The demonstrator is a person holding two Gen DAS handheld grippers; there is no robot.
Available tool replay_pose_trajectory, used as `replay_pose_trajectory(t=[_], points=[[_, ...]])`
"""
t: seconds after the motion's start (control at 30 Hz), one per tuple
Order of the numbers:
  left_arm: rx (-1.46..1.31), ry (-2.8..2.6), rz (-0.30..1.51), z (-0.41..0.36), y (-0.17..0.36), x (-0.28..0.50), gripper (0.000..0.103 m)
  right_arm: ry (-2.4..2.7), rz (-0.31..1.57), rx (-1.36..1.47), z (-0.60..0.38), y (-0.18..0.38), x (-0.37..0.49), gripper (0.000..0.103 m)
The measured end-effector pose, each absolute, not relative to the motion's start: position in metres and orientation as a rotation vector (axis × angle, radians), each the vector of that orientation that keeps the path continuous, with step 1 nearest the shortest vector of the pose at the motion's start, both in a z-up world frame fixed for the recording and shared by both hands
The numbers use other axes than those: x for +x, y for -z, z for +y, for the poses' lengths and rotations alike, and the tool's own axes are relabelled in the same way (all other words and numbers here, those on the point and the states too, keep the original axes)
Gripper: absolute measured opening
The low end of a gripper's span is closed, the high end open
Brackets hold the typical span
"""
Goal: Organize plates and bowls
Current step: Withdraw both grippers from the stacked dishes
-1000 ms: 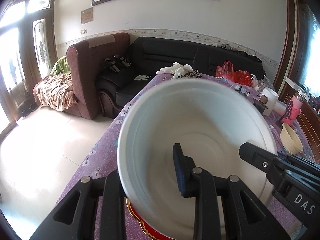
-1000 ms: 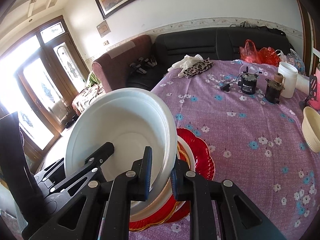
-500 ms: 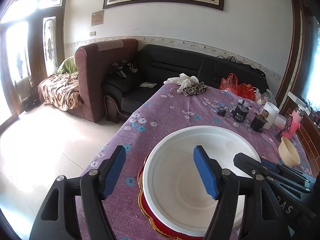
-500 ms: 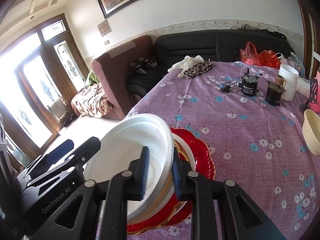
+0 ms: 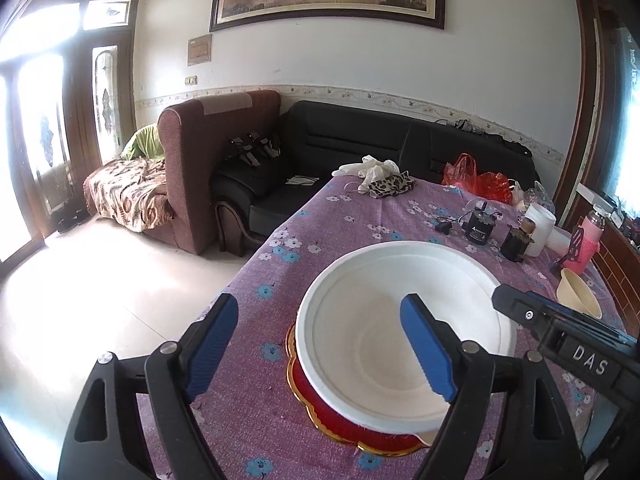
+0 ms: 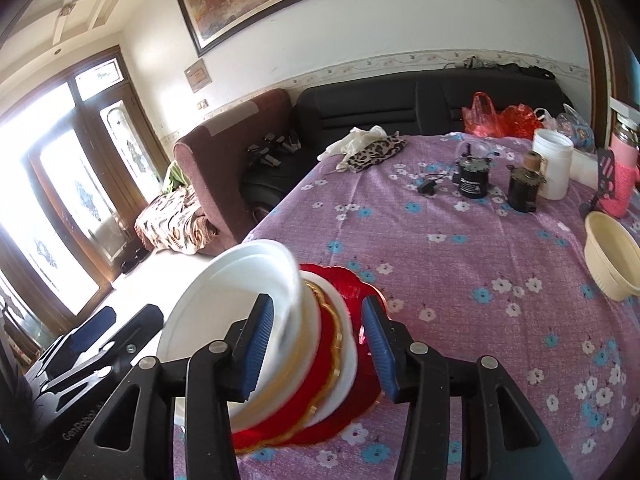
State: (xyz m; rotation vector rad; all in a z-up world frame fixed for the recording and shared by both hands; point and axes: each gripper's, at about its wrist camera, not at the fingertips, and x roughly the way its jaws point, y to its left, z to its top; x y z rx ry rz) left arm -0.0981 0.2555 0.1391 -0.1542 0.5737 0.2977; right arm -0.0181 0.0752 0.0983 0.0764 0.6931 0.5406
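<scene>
A large white bowl [image 5: 384,332] rests on a stack of red, gold-rimmed plates [image 5: 320,404] near the table's front left corner. In the right wrist view the white bowl [image 6: 224,300] tops the stacked red and white plates [image 6: 320,380]. My left gripper [image 5: 320,348] is open, its right finger over the bowl and its left finger outside the rim. My right gripper [image 6: 316,340] is open and straddles the bowl's right rim and the plate edges. A cream bowl [image 6: 612,256] sits apart at the far right.
The table has a purple flowered cloth [image 6: 460,264]. At the back stand two dark jars [image 6: 472,176], a white canister [image 6: 554,168], a pink bottle [image 6: 622,176] and a leopard cloth [image 6: 372,152]. A sofa [image 5: 360,148] and floor lie to the left.
The white bowl came down from a tilted, held position onto the plate stack. Both grippers opened and let go of its rim, and the left one drew back.
</scene>
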Motion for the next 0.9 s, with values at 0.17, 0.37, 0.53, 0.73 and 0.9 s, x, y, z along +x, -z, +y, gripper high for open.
replay_pose_trajectory(t=[0.17,0.37,0.53,0.73,0.9], points=[[-0.132,-0.293,0.579,0.246,-0.139,-0.104,0.089,-0.518,0.693,0.101,0.054,-0.095,-0.022,0.057],[-0.102,-0.285,0.588,0.231,-0.138,-0.107,0.089,-0.506,0.686,0.138,0.029,-0.093,-0.028,0.057],[-0.078,-0.259,0.576,0.212,-0.141,-0.113,0.089,-0.484,0.678,0.157,0.008,-0.091,-0.031,0.058],[-0.019,-0.199,0.560,0.176,-0.146,-0.118,0.089,-0.448,0.686,0.201,-0.025,-0.081,-0.030,0.059],[0.038,-0.144,0.559,0.141,-0.145,-0.117,0.091,-0.406,0.698,0.244,-0.060,-0.071,-0.028,0.059]])
